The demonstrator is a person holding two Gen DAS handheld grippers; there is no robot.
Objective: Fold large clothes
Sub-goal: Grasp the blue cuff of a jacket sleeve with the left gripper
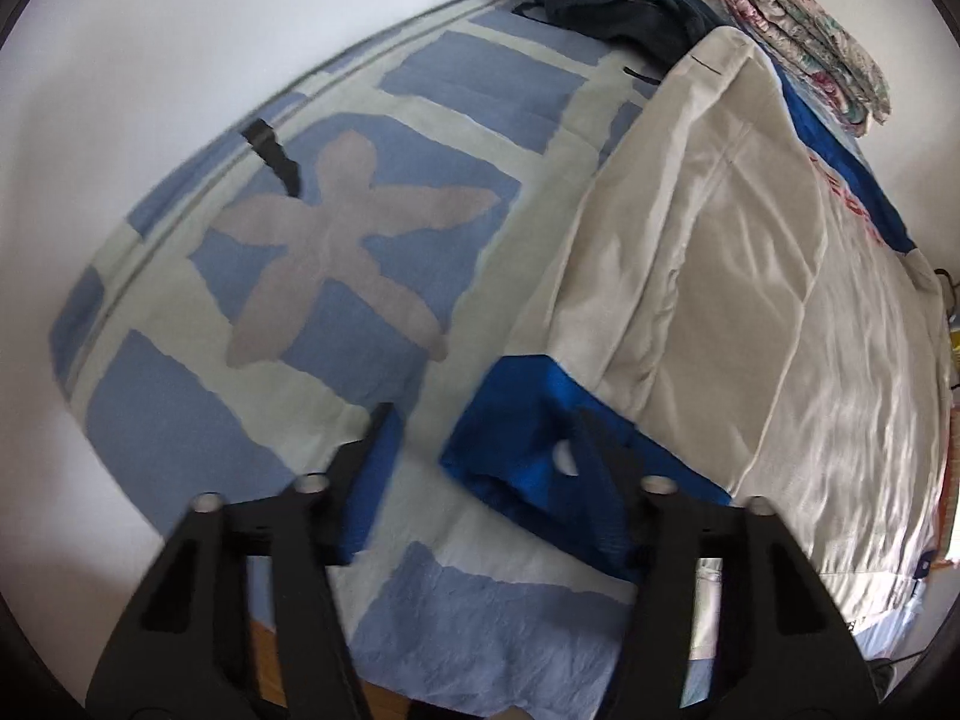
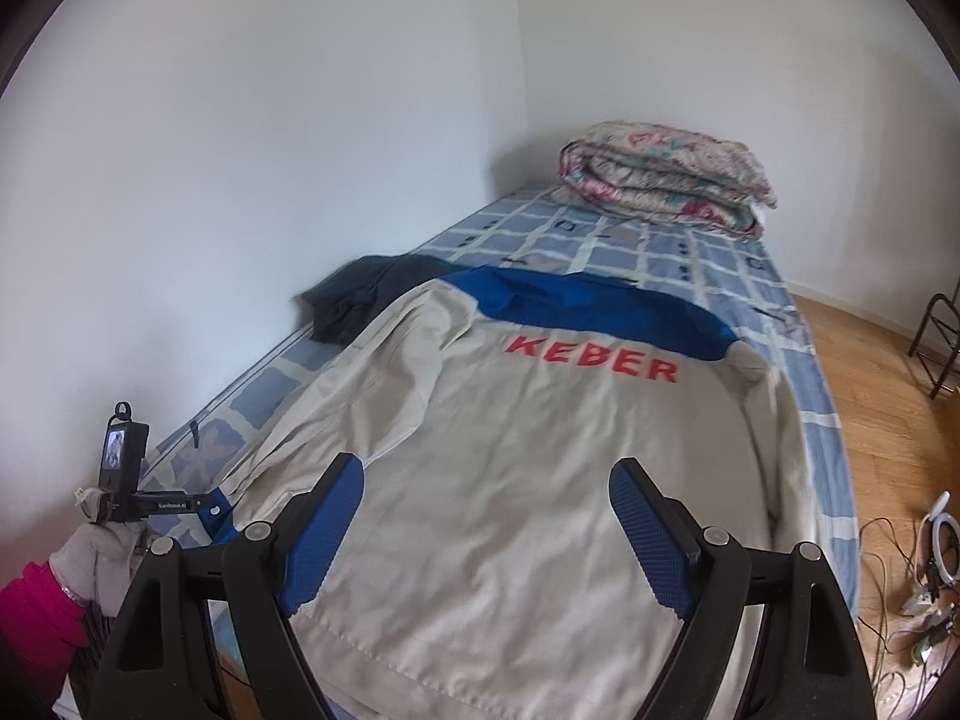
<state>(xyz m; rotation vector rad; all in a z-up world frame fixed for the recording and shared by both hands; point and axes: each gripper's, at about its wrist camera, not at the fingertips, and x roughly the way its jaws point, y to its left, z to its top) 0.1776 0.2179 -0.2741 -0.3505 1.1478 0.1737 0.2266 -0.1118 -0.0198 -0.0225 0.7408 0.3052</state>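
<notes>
Blurred left gripper (image 1: 480, 438) stands spread around the jacket's (image 1: 720, 276) blue cuff (image 1: 516, 450), contact unclear; right gripper (image 2: 486, 510) hangs spread above it.

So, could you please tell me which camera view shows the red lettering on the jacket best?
The right wrist view: the red lettering lies flat and whole across the back of the beige and blue jacket, reading KEBER. The left wrist view catches only a slanted, partly cut-off strip of the lettering at the jacket's far edge, too squeezed to read.
</notes>
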